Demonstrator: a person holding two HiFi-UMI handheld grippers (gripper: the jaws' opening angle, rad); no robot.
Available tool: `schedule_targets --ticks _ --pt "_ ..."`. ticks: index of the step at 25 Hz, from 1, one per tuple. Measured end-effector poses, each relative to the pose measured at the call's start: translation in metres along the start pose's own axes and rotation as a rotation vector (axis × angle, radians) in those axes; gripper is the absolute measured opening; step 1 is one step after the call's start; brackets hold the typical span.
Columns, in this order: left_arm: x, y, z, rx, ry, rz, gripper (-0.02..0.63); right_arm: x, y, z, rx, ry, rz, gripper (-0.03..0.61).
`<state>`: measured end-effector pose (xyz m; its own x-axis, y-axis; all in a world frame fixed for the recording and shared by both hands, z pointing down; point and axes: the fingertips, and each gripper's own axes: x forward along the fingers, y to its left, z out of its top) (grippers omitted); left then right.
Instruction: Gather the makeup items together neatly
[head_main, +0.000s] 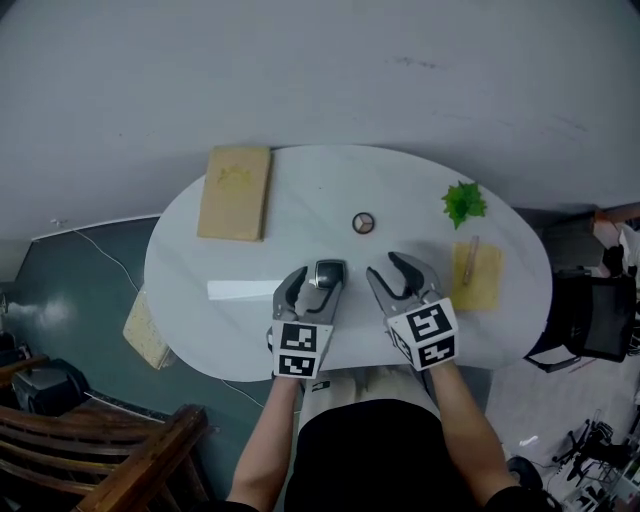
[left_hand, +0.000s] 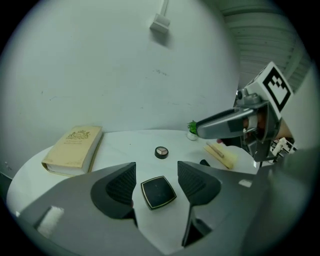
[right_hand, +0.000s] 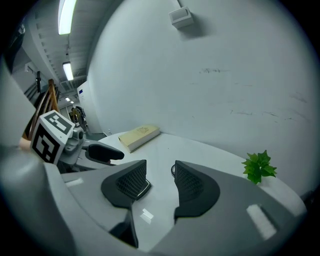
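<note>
Black with a gold edge, the square compact (left_hand: 158, 192) lies shut on the white table (head_main: 300, 190), between the wide-set jaws of the left gripper (left_hand: 156, 171), with a gap at each pad. It sits cornerwise to them, so a squeeze would likely twist it or skid it across the slick top. To its right, the right gripper (right_hand: 160, 170) stands parted and empty; a careless sweep could knock the round eyeshadow pot (head_main: 363, 222) beyond. No tray or box shows. The only vessel is the green plant's small white pot (left_hand: 192, 135), far right.
</note>
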<state>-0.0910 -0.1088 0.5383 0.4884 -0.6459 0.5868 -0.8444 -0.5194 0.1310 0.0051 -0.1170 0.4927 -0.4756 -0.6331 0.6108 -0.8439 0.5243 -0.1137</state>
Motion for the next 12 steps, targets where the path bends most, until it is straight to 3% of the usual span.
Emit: schedule_targets --ticks 12 --pt "-0.011 0.024 0.016 -0.007 -0.04 -0.05 0.193 0.052 -0.023 -0.013 0.03 0.08 -0.094 0.187"
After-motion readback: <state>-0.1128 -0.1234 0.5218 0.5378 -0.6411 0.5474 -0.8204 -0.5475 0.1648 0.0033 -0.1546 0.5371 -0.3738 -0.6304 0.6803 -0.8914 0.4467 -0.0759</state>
